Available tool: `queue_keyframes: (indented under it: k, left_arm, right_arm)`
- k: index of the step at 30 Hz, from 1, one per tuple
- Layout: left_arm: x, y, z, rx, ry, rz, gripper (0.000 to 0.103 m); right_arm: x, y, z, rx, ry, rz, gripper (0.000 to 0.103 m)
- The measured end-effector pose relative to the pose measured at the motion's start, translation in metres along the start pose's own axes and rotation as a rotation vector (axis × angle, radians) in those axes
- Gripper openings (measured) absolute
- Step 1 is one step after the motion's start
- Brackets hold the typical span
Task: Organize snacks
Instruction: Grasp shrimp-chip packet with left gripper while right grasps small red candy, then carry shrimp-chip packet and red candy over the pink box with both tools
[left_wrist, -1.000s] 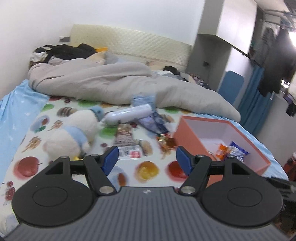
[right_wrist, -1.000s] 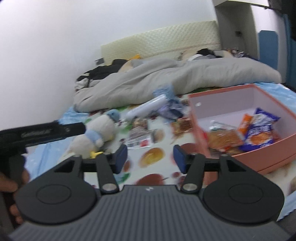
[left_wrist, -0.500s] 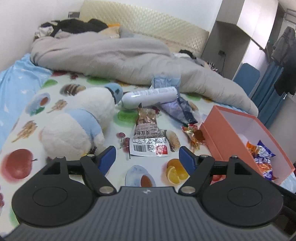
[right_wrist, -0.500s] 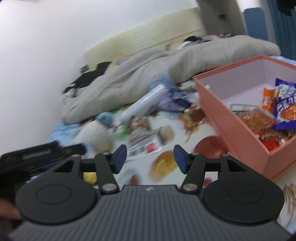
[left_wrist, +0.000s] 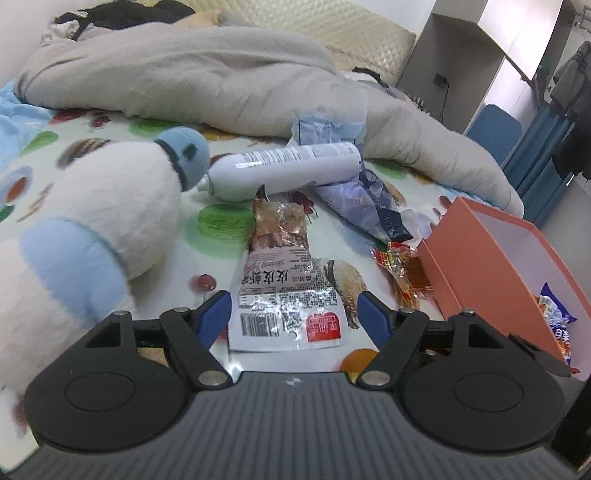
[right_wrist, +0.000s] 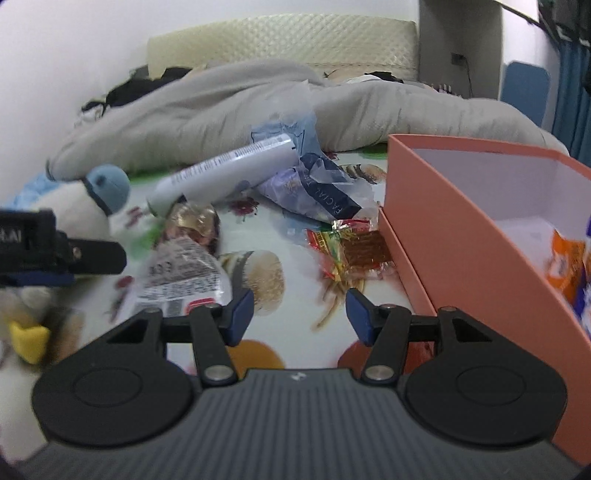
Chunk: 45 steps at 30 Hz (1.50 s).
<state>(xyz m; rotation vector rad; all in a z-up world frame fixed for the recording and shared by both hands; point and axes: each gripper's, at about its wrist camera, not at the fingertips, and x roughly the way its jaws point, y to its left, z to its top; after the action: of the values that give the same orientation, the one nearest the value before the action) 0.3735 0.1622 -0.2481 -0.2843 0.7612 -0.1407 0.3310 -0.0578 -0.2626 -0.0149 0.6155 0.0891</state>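
A clear shrimp snack packet (left_wrist: 284, 295) lies on the fruit-print bed sheet, and my open, empty left gripper (left_wrist: 293, 319) straddles its near end. The packet also shows in the right wrist view (right_wrist: 184, 273). A red and yellow snack wrapper (right_wrist: 351, 247) lies against the orange box (right_wrist: 461, 236); my open, empty right gripper (right_wrist: 299, 314) hovers just short of it. The same wrapper (left_wrist: 402, 269) and box (left_wrist: 476, 254) show in the left wrist view. Several snack packets (left_wrist: 554, 310) lie inside the box. The left gripper's body (right_wrist: 55, 254) shows at the left of the right wrist view.
A white and blue plush toy (left_wrist: 81, 221) lies at the left. A white spray bottle (left_wrist: 284, 170) and a blue-purple facial tissue pack (left_wrist: 365, 206) lie beyond the snacks. A grey duvet (left_wrist: 221, 81) covers the far half of the bed.
Both grippers have moved forward and down toward the bed. The shrimp packet now sits between the left fingers, and the red wrapper is close ahead of the right gripper. Both stay open.
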Motion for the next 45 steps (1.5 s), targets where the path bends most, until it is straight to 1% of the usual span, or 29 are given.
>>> queue_keyframes:
  k: [2, 3, 4, 5, 8, 10, 14, 18, 19, 21, 22, 23, 27, 28, 31, 33, 34, 35, 36, 38, 39, 40, 41, 43, 45]
  left_arm:
    - [0.013, -0.001, 0.002, 0.000, 0.012, -0.001, 0.079]
    - [0.019, -0.001, 0.003, 0.001, 0.017, -0.001, 0.081]
    - [0.025, -0.001, 0.004, 0.001, 0.020, 0.002, 0.086]
    - [0.031, -0.001, 0.007, -0.001, 0.020, 0.003, 0.087]
    - [0.046, 0.001, 0.014, -0.012, 0.002, 0.008, 0.088]
    - [0.057, 0.001, 0.019, -0.019, -0.002, 0.017, 0.091]
    - [0.080, 0.000, 0.025, -0.020, 0.012, 0.006, 0.091]
    - [0.094, -0.003, 0.026, 0.010, 0.009, 0.038, 0.091]
    - [0.096, -0.003, 0.027, 0.008, 0.007, 0.041, 0.091]
    - [0.100, -0.002, 0.028, 0.007, 0.001, 0.055, 0.091]
    - [0.101, -0.003, 0.028, 0.014, -0.003, 0.061, 0.091]
    - [0.104, -0.004, 0.029, 0.024, 0.000, 0.064, 0.091]
    - [0.112, -0.007, 0.030, 0.047, 0.004, 0.038, 0.090]
    - [0.114, -0.008, 0.030, 0.053, 0.009, 0.049, 0.090]
    - [0.120, -0.008, 0.031, 0.056, 0.010, 0.057, 0.090]
    - [0.124, -0.006, 0.030, 0.057, 0.019, 0.079, 0.090]
    - [0.126, -0.005, 0.030, 0.050, 0.026, 0.084, 0.090]
    - [0.128, -0.003, 0.029, 0.042, 0.034, 0.087, 0.089]
    - [0.128, -0.002, 0.029, 0.042, 0.035, 0.087, 0.084]
    - [0.128, -0.003, 0.028, 0.055, 0.032, 0.094, 0.080]
    - [0.127, -0.003, 0.028, 0.053, 0.033, 0.087, 0.075]
    - [0.125, -0.002, 0.029, 0.047, 0.033, 0.077, 0.071]
    - [0.124, -0.002, 0.030, 0.043, 0.032, 0.071, 0.071]
    - [0.119, -0.003, 0.030, 0.040, 0.026, 0.057, 0.064]
    - [0.114, -0.005, 0.029, 0.035, 0.034, 0.050, 0.063]
  right_arm:
    - [0.012, 0.003, 0.000, -0.052, 0.003, -0.019, 0.057]
    - [0.019, 0.003, 0.000, -0.079, 0.006, -0.027, 0.057]
    - [0.025, 0.004, 0.000, -0.105, 0.008, -0.038, 0.057]
    - [0.030, 0.006, 0.000, -0.133, 0.001, -0.055, 0.057]
    - [0.044, 0.014, 0.000, -0.258, -0.029, -0.116, 0.058]
    - [0.052, 0.018, 0.000, -0.314, -0.032, -0.144, 0.057]
    - [0.065, 0.020, -0.002, -0.379, -0.020, -0.166, 0.057]
    - [0.071, 0.023, -0.002, -0.433, -0.034, -0.203, 0.057]
    - [0.073, 0.024, -0.003, -0.452, -0.039, -0.216, 0.054]
    - [0.076, 0.025, -0.003, -0.476, -0.036, -0.226, 0.042]
    - [0.078, 0.023, -0.004, -0.474, -0.028, -0.223, 0.033]
    - [0.079, 0.021, -0.004, -0.468, -0.023, -0.222, 0.028]
    - [0.082, 0.018, -0.004, -0.476, -0.022, -0.222, 0.024]
    - [0.083, 0.018, -0.004, -0.480, -0.021, -0.223, 0.021]
    - [0.084, 0.018, -0.005, -0.488, -0.025, -0.218, 0.018]
    - [0.083, 0.019, -0.005, -0.495, -0.029, -0.212, 0.013]
    - [0.083, 0.020, -0.006, -0.500, -0.033, -0.216, 0.013]
    - [0.082, 0.021, -0.006, -0.502, -0.037, -0.215, 0.012]
    - [0.081, 0.021, -0.006, -0.501, -0.042, -0.215, 0.012]
    - [0.078, 0.020, -0.006, -0.494, -0.050, -0.213, 0.010]
    - [0.077, 0.020, -0.005, -0.490, -0.053, -0.211, 0.009]
    - [0.076, 0.020, -0.004, -0.483, -0.055, -0.206, 0.006]
    - [0.074, 0.020, -0.003, -0.479, -0.058, -0.203, 0.006]
    - [0.070, 0.021, -0.002, -0.473, -0.067, -0.195, 0.006]
    - [0.064, 0.022, 0.001, -0.462, -0.074, -0.182, 0.005]
